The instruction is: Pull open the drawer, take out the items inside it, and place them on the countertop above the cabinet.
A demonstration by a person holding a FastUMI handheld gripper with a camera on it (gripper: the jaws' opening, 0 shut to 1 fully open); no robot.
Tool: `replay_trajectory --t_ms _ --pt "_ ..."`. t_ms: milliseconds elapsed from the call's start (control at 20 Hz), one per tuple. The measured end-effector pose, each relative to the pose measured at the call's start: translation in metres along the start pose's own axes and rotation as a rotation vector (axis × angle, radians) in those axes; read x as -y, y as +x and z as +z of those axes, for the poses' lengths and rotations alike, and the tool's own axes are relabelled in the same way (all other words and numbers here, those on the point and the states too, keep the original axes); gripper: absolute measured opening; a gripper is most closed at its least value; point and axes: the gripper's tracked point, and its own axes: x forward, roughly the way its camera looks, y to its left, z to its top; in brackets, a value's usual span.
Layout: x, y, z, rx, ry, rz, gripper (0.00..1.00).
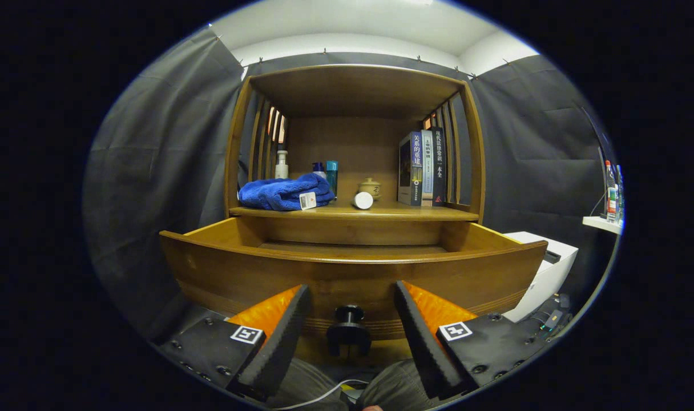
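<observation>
Recording booth, dark cloth walls, wooden cabinet, books

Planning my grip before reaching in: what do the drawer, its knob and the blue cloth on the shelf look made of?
Drawer: varnished wood, grain and soft sheen.
Knob, between the open gripper fingers: matte black, plastic or metal, can't tell.
Blue cloth: plush terry or microfibre, soft folds.

Three upright books at the shelf's right end, a white box beside the cabinet
</observation>
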Motion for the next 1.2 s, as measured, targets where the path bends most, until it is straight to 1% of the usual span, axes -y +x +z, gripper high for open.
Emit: replay_trajectory --t_ms 250,500,700,900,1200 --pt "0.005 0.009 -0.018 -0.053 0.008 -0.033 0.97" --pt "0.004 0.007 -0.015 -0.036 -0.003 -0.034 0.97" --pt "0.007 0.016 -0.013 -0.047 0.033 -0.017 0.98" --pt "0.012 0.032 -0.014 -0.053 0.042 -0.004 0.98" --pt "0.011 0.070 -0.004 -0.062 0.059 -0.004 0.98"
